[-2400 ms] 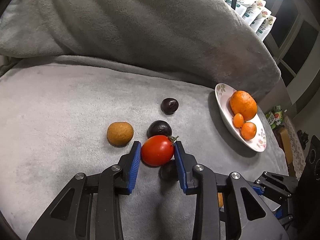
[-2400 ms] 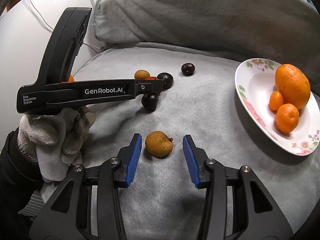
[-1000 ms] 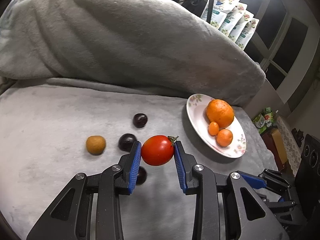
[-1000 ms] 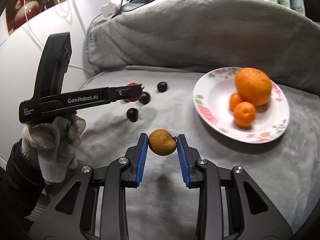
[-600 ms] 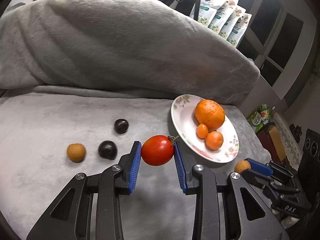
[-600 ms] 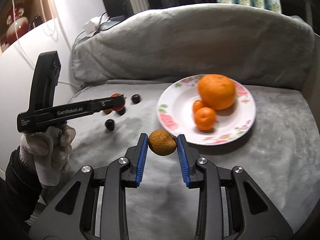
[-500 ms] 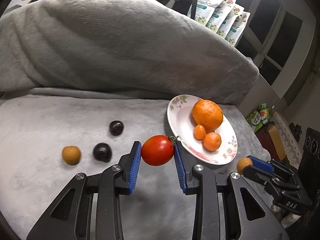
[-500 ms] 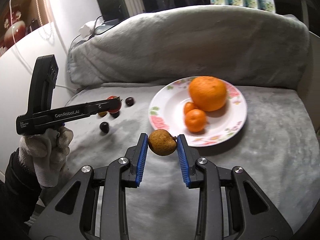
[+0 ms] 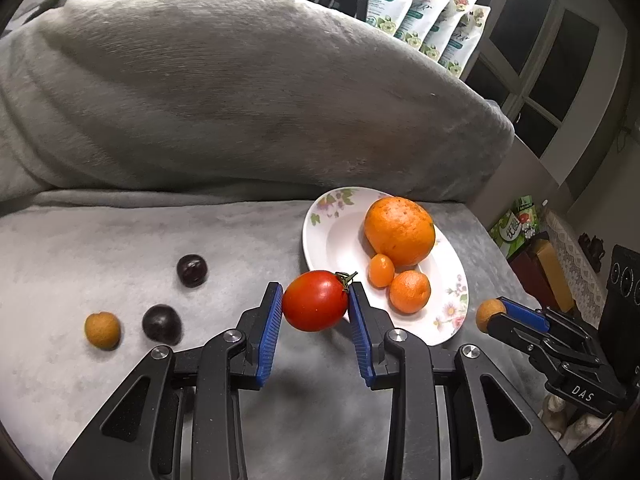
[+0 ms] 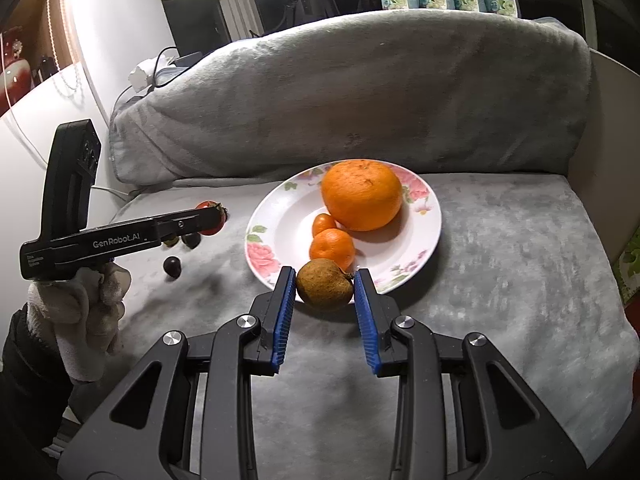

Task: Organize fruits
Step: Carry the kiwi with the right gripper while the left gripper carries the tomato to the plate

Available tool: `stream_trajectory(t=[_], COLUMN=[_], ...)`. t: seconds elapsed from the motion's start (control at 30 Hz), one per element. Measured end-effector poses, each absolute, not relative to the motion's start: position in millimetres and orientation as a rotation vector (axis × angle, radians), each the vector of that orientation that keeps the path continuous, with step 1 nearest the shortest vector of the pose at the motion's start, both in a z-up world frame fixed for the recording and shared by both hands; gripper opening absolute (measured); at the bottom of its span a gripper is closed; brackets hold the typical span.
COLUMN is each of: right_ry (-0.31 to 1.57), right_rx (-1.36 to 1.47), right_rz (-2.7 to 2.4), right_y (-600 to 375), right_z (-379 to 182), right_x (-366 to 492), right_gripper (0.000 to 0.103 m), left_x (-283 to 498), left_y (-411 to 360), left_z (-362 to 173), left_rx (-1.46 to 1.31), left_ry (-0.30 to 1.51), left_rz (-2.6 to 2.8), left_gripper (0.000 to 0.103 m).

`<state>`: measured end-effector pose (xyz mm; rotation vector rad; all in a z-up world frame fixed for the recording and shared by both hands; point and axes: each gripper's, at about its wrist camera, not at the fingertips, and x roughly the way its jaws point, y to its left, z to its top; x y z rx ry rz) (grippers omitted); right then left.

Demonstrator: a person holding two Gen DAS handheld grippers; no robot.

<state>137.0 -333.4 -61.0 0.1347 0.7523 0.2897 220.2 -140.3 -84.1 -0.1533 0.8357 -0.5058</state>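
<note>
Two tongs are in view, and each one is grasping a fruit above the grey blanket (image 9: 100,248). Between its blue pads, the left tongs (image 9: 316,312) clench a red tomato (image 9: 315,301), which hangs in the air just beside the near-left rim of the flowered plate (image 9: 320,236). The right tongs (image 10: 325,294) clench a small brown fruit (image 10: 325,287) at the near rim of the same plate; whether it touches the rim I cannot tell.

On the plate lie a big orange (image 10: 362,194), a small mandarin (image 10: 332,249) and a smaller oval orange fruit (image 10: 323,224), all close together. Left of the plate, on the blanket, rest two dark round fruits (image 9: 192,270) (image 9: 161,323) and another small brown fruit (image 9: 102,330), a little apart from each other.

A gloved hand (image 10: 80,312) holds the handle of the left tongs. Behind the plate rises a big grey cushion (image 10: 360,92), and behind that stand flowered pouches (image 9: 424,20) in a row.
</note>
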Motion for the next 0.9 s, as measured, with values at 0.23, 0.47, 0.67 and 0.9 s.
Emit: stream_trajectory(t=[0.23, 0.47, 0.67, 0.9], right_ry=[0.755, 0.767, 0.772, 0.771], right_rx=[0.133, 0.126, 0.124, 0.116], right_rz=[0.268, 0.264, 0.262, 0.253], right_y=[-342.8, -346.1, -345.8, -344.7], right_z=[-62.3, -66.3, -69.5, -70.3], right_x=[144.0, 152.4, 154.9, 156.9], right_gripper=[0.032, 0.032, 0.032, 0.032], left_x=[227.3, 231.2, 232.1, 233.2], left_y=[-153.9, -166.2, -171.2, -172.9], left_z=[-87.4, -89.4, -88.3, -88.8], left_rx=[-0.123, -0.096, -0.083, -0.080], left_ry=[0.852, 0.863, 0.860, 0.865], left_rz=[-0.511, -0.516, -0.524, -0.522], left_gripper=[0.031, 0.031, 0.031, 0.032])
